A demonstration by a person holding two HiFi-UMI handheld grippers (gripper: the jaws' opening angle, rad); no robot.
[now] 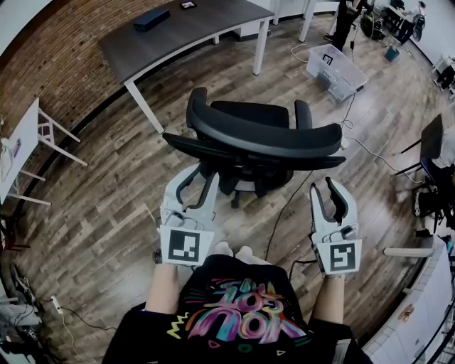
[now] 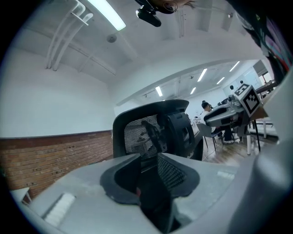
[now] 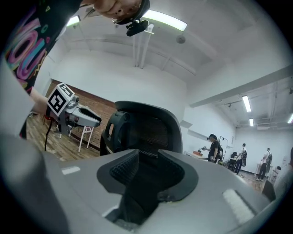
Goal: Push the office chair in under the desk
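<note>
A black office chair (image 1: 263, 131) stands on the wood floor in front of me, its mesh backrest towards me and its seat facing the dark-topped desk (image 1: 206, 25) at the back. My left gripper (image 1: 197, 179) reaches the backrest's lower left edge, jaws a little apart with nothing between them. My right gripper (image 1: 328, 190) sits just behind the backrest's right end, jaws likewise parted and empty. The left gripper view shows the left gripper (image 2: 151, 160) with the backrest (image 2: 151, 132) close ahead. In the right gripper view the right gripper (image 3: 146, 162) faces the backrest (image 3: 146, 128).
A clear plastic bin (image 1: 334, 67) stands at the back right, and a dark case (image 1: 151, 18) lies on the desk. A black cable (image 1: 284, 210) runs over the floor by the chair base. A white stand (image 1: 50, 135) is at left, another chair (image 1: 432, 149) at right.
</note>
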